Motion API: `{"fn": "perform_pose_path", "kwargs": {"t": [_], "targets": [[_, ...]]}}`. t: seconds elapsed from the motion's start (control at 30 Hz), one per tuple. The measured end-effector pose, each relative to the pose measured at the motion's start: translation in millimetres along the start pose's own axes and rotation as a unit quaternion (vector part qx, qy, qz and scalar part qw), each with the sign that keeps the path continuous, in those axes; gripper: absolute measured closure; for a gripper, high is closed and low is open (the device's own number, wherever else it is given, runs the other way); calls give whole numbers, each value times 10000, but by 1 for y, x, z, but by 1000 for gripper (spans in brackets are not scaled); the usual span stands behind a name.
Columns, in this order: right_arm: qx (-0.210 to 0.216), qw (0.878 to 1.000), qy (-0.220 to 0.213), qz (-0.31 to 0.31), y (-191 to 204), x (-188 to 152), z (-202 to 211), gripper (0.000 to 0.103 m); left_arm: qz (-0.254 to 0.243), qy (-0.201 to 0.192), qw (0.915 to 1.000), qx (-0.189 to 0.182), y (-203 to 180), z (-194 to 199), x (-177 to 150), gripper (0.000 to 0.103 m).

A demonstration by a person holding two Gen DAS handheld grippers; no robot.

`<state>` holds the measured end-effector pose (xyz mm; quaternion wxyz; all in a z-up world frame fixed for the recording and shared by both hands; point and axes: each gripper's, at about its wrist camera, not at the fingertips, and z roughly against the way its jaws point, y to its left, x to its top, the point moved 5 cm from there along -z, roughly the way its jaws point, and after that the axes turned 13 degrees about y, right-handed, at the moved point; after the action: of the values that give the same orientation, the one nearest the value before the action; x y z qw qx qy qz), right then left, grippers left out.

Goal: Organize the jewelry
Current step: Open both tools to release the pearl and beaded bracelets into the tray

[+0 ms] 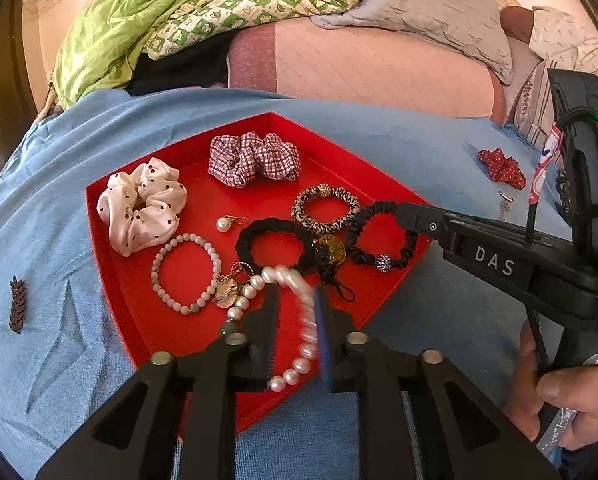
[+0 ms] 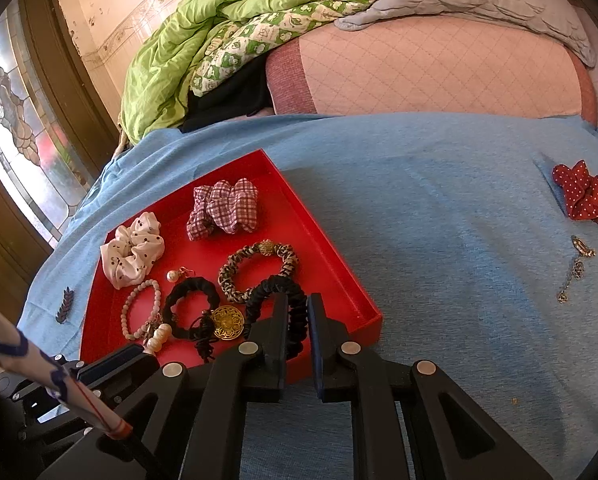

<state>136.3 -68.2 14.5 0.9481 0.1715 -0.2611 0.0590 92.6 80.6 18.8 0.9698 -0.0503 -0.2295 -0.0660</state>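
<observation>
A red tray (image 1: 111,248) (image 2: 339,276) on the blue cloth holds scrunchies, hair ties and bracelets. My left gripper (image 1: 297,300) is over its near corner, jaws partly open around a pearl bracelet (image 1: 299,368) that looks motion-blurred. My right gripper (image 2: 298,312) (image 1: 399,210) has its jaws narrowly apart around a black ruffled hair tie (image 2: 275,292) (image 1: 383,236) at the tray's right edge; I cannot tell whether it grips. A red dotted scrunchie (image 2: 585,196) (image 1: 503,168) and a gold chain (image 2: 575,268) lie on the cloth to the right.
A brown leaf-shaped clip (image 1: 18,304) (image 2: 65,304) lies on the cloth left of the tray. A bed with a green quilt (image 1: 139,28) and a grey pillow (image 1: 431,8) stands behind. A window (image 2: 15,128) is at far left.
</observation>
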Motion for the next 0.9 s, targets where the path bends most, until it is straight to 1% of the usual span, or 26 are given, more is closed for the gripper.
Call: {"fn": "perform_pose_path", "kwargs": {"t": [0.1, 0.23, 0.3, 0.33, 0.37, 0.43, 0.47, 0.53, 0.6, 0.63, 0.73, 0.77, 0.8, 0.9], "targets": [[-16, 10000, -37, 5, 0, 0, 3, 79, 16, -19, 10000, -12, 0, 1, 0, 82], [-18, 10000, -41, -9, 0, -1, 4, 79, 2, -30, 10000, 25, 0, 1, 0, 81], [-16, 10000, -46, -28, 0, -1, 5, 79, 5, -62, 10000, 71, 1, 2, 1, 74], [-15, 10000, -48, -34, -1, 0, 5, 79, 15, -80, 9999, 82, 1, 3, 1, 68], [-14, 10000, -52, -41, -1, 0, 6, 79, 30, -108, 9999, 103, 2, 4, 1, 66], [-16, 10000, -65, -51, -2, 0, 7, 79, 32, -138, 9998, 144, 3, 5, 1, 65], [-19, 10000, -70, -57, -2, 1, 8, 79, 29, -140, 9998, 170, 3, 5, 1, 61], [-21, 9999, -86, -70, -3, 2, 9, 78, 43, -159, 9996, 237, 5, 5, 2, 57], [-24, 9999, -102, -84, -4, 2, 11, 77, 60, -179, 9994, 278, 6, 6, 2, 55], [-24, 9999, -111, -93, -4, 3, 11, 77, 80, -194, 9993, 295, 7, 7, 3, 52], [-20, 9998, -139, -119, -6, 3, 14, 73, 120, -231, 9989, 381, 9, 8, 3, 44], [-20, 9998, -147, -119, -6, 3, 15, 69, 125, -240, 9988, 413, 9, 9, 3, 41], [-23, 9998, -163, -121, -6, 3, 16, 66, 127, -254, 9986, 453, 9, 9, 3, 40], [-27, 9998, -182, -126, -6, 4, 18, 63, 164, -262, 9981, 526, 11, 10, 3, 35]]}}
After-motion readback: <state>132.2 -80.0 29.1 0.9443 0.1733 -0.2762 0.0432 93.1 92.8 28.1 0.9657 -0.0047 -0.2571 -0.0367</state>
